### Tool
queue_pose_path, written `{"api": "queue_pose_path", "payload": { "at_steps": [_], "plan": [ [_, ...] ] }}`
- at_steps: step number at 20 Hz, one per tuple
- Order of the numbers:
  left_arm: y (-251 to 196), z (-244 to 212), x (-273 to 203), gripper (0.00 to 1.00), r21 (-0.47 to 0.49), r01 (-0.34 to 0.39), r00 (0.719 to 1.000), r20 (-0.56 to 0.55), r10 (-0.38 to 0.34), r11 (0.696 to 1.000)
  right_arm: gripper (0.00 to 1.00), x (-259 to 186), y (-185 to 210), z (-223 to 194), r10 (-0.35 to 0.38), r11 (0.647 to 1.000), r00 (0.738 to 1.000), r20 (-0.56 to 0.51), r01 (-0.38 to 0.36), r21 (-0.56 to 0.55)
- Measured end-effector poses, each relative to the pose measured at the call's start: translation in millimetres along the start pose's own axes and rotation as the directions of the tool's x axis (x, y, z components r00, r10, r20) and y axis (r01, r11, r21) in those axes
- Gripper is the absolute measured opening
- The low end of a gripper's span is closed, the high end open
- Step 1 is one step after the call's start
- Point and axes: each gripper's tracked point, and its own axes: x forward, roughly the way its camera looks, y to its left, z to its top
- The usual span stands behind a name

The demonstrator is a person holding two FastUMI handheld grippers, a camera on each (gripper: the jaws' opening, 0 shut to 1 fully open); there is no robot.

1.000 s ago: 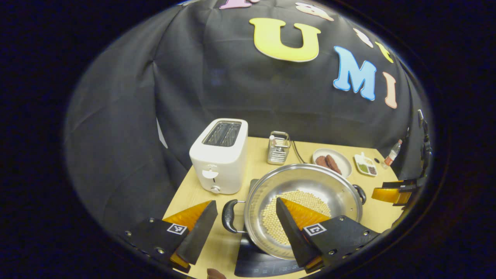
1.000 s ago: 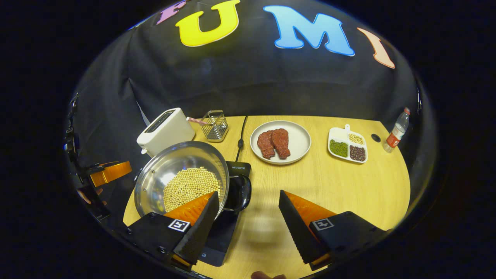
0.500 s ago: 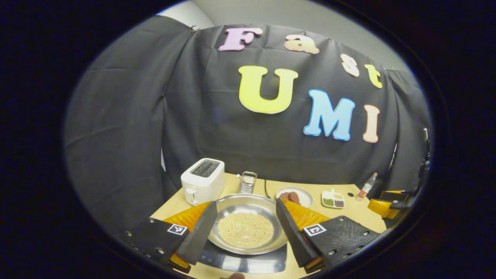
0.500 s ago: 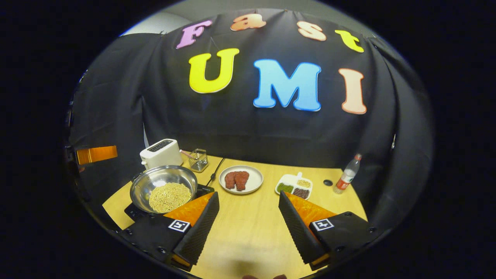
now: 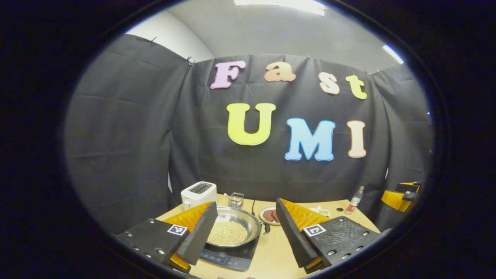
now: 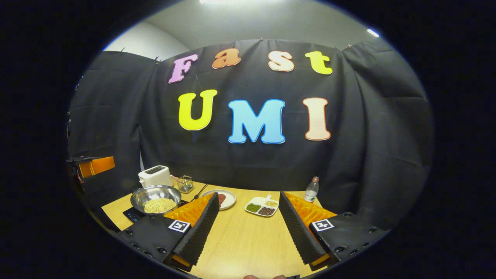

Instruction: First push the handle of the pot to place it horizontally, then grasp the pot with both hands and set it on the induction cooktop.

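The steel pot [image 5: 232,230], with pale beans in its bottom, sits on the black induction cooktop [image 5: 228,257] at the table's left side. One black pot handle [image 5: 266,228] points right. My left gripper [image 5: 246,236] is open, held back from the pot and well above the table, with nothing between its fingers. In the right gripper view the pot [image 6: 156,197] and the cooktop [image 6: 131,214] lie far off at the left. My right gripper [image 6: 248,228] is open over bare wood and holds nothing. The left gripper [image 6: 93,166] shows orange at that view's left edge.
A white toaster [image 6: 155,176] and a wire basket [image 6: 186,184] stand behind the pot. On the wooden table [image 6: 240,240] to the right lie a plate of meat [image 6: 226,198], a divided dish [image 6: 261,206] and a bottle [image 6: 311,190]. The right gripper [image 5: 399,193] shows far right.
Both grippers have drawn back and risen away from the pot, staying open. The pot stays on the cooktop and now looks small and distant.
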Motion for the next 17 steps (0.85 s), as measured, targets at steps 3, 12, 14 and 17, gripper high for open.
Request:
{"api": "queue_pose_path", "payload": {
  "at_steps": [3,12,14,17],
  "plan": [
    [-22.8,14.0,-28.8,0.88,0.02,-0.018,0.999,0.04,0.018,1.0,0.98,-24.2,-22.7,-1.9,-0.021,0.999,1.0,-0.002,0.021,0.027],
    [-60.0,16.7,-61.3,0.87,0.071,0.111,0.99,0.084,-0.117,0.991,0.98,-69.4,-58.6,-5.8,-0.192,0.976,0.981,-0.002,0.191,0.102],
    [-59.8,19.7,-60.9,0.87,0.055,0.136,0.986,0.094,-0.14,0.989,0.97,-76.0,-51.4,-4.2,-0.212,0.972,0.977,0.005,0.211,0.102],
    [-35.0,28.4,-61.0,0.88,0.02,0.16,0.978,0.133,-0.161,0.987,0.97,-82.4,-34.1,-4.2,-0.234,0.969,0.972,0.028,0.231,0.093]
  ]
}}
